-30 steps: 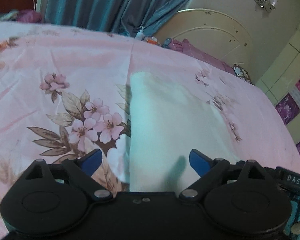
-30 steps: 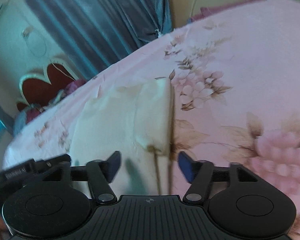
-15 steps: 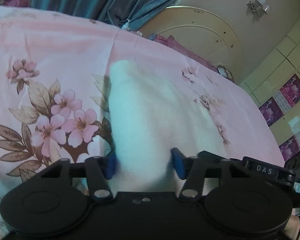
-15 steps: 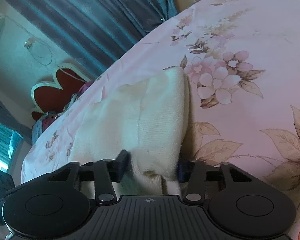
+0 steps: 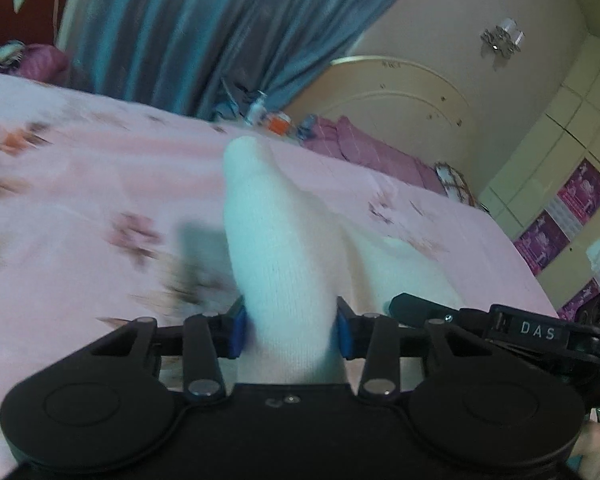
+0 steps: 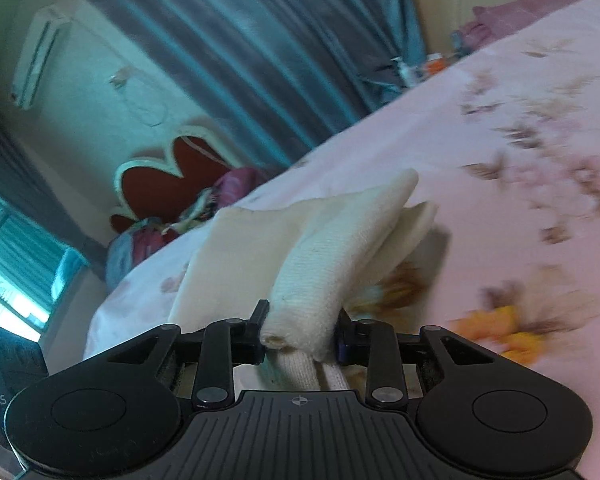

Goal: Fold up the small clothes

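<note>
Tongs of both hands are clamped on one white knit garment, near edge of it. In the left wrist view, left tongs are seen with jaws just closed in, blue pads pressed against a bunched fold of the cloth on both sides. In the right wrist view, right tongs are seen with jaws likewise just narrowed, a rolled cream edge of the same garment pinched between them. The gripped end is held raised off the bed; the remainder is draped down and spread flat on the pink floral bedsheet. A shadow is cast on the sheet just left of the lifted fold. Sheet pattern is blurred in both views. Beyond the garment, purple folded fabric is seen at the far bed edge, small bottles beside it. Behind that, blue-grey curtains are hung, a cream arched headboard is set against the wall.
</note>
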The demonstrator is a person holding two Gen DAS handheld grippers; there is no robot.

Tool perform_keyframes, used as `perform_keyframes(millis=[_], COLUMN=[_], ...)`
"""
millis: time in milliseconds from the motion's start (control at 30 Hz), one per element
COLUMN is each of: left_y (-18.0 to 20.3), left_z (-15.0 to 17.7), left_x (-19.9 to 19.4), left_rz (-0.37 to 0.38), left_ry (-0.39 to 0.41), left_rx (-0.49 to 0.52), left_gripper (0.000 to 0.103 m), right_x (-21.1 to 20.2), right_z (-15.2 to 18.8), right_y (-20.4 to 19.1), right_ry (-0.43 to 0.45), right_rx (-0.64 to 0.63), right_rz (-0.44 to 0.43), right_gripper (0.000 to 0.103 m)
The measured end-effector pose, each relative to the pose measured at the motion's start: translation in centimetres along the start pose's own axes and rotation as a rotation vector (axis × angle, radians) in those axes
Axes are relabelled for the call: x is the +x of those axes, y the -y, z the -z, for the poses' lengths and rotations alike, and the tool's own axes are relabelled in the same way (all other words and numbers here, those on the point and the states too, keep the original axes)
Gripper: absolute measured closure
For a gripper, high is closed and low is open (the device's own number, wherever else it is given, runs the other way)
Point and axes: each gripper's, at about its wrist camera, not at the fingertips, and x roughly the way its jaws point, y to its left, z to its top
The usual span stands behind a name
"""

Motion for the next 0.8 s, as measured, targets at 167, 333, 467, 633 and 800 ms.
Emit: perform_keyframes(millis=[167,333,467,633,800], left_y=[-5.8,-12.4,-17.3,-20.9,-23.7], left_z=[-1.2,-2.4,-3.4,-4.2,-4.5], left_x=[-4.7,-8.8,-11.0,-12.0,-11.9], left_rz=[-0.021,-0.031,-0.051,-0.085,-0.105], left_ry=[0.034,0.052,0.055,0.06,0.062], left_rx=[-0.004,-0.007,-0.014,-0.013,-0.024], left_gripper=[0.063,0.063,0.063,0.063,0.063], right_x=[4.1,8.9,13.0,17.9,20.9], right_z=[2.7,5.6,7.4,8.3,8.7], right_y=[-6.6,-12.6,-16.6,-19.7,-20.5], right_ry=[-0.001,-0.002,-0.006,-0.029,-0.049], right_rx=[-0.01,-0.007,-0.011,-0.017,-0.038], right_rz=[-0.029,-0.041,-0.052,-0.058,-0.05], right_gripper=[0.073,0.073,0.073,0.073,0.073])
